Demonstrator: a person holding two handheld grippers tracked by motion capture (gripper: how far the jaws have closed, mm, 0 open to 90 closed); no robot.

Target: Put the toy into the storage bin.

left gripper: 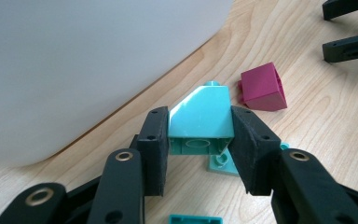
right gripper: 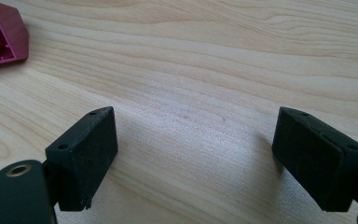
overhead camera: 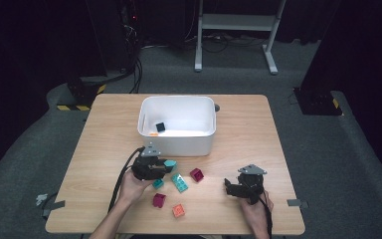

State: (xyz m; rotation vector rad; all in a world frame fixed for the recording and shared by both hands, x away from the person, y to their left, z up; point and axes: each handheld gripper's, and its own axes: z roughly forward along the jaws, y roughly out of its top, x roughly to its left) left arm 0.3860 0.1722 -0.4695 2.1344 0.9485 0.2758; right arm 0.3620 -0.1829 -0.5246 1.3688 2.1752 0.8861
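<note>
no readable text, label, number or sign on anything here.

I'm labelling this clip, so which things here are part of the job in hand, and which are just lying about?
In the job:
- left gripper, shut on the light teal block
- white bin, already holding a dark block

Lying about:
- magenta blocks
- orange block
- teal plate
- right gripper, open over bare table

I see a light teal plastic block [left gripper: 200, 119], a dark pink plastic block [left gripper: 262, 88], a white plastic tub [overhead camera: 176, 130] and a pale wooden table [overhead camera: 238, 124].
</note>
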